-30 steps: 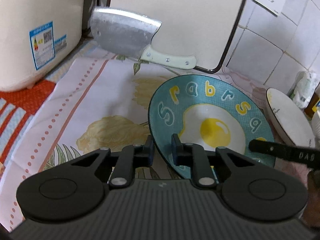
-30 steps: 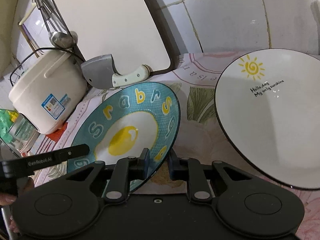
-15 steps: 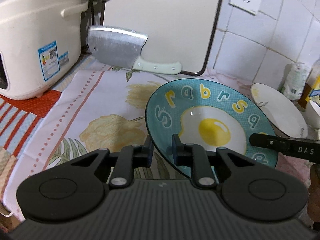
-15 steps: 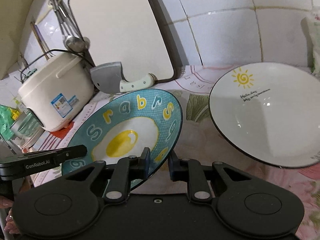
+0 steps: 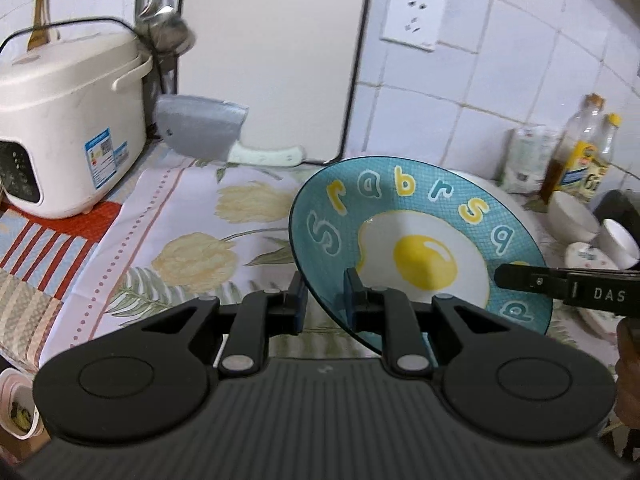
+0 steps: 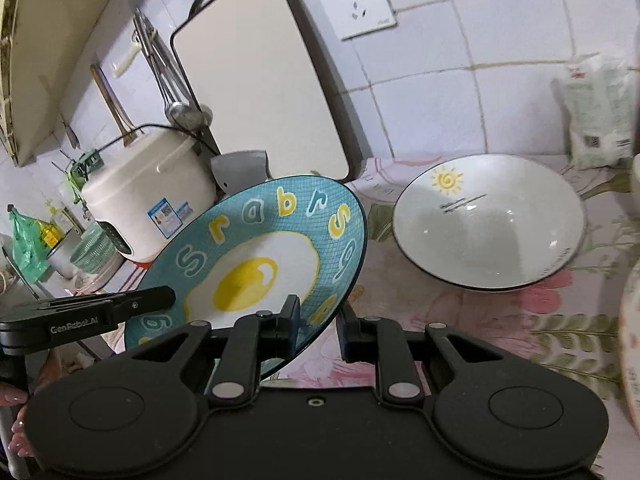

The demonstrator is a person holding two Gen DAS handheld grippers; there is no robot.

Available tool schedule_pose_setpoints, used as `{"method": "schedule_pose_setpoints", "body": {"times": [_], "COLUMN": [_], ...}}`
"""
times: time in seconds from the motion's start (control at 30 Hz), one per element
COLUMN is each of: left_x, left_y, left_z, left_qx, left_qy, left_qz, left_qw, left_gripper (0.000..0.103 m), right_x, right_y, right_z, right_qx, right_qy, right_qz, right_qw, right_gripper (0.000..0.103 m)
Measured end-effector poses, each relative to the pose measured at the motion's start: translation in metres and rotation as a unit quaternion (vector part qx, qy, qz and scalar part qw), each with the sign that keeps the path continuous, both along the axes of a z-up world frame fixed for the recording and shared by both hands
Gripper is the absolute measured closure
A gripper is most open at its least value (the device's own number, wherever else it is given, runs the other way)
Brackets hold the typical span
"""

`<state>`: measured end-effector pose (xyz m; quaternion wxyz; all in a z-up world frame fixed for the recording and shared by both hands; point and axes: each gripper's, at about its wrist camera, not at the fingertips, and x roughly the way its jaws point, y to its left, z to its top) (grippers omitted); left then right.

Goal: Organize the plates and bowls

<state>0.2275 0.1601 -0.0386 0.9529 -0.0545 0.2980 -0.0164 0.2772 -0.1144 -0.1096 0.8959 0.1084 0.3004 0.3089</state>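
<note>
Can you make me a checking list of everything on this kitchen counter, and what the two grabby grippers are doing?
Surface: floral cloth covers the counter.
Job's things: teal fried-egg plate, lifted and tilted; white sun-print plate lying on the cloth.
Clutter: steel cleaver, white cutting board, white rice cooker, oil bottles, small white bowls.
Grippers: left gripper and right gripper each shut on the teal plate's rim.
Cables: black cord over the cooker.
Surroundings: tiled wall, white socket.

Beyond my tongs a white rice cooker (image 5: 68, 136) sat on a striped mat (image 5: 36, 252), a cleaver (image 5: 208, 136) leaned on the cutting board (image 5: 272, 52), a wall socket (image 5: 414, 22) showed above, and oil bottles (image 5: 582, 152) stood by the tiled wall
</note>
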Motion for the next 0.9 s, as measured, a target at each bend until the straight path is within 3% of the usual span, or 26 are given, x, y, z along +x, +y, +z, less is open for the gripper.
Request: {"method": "schedule_pose_setpoints", "body": {"times": [0.2, 0.47, 0.9], "left_x": [-0.004, 0.025, 0.096], "left_y": [-0.031, -0.068, -0.114], "left_z": [0.018, 0.037, 0.017], "left_qx": [0.006, 0.004, -0.012], "left_qy": [-0.02, -0.033, -0.014], "left_qz": [-0.008, -0.031, -0.055], "left_qw": [0.9997, 0.9989, 0.9983], "left_gripper": [0.086, 0.086, 0.086], "right_x": [-0.01, 0.004, 0.061], "right_y": [-0.029, -0.069, -0.111], "right_z": [0.018, 0.034, 0.031], "right_qx": [0.004, 0.003, -0.026], "right_qy": [-0.012, -0.017, 0.004], "right_qz": [-0.016, -0.038, -0.062], "right_qw": [1.0, 0.999, 0.998], "right_gripper": [0.079, 0.079, 0.079]}}
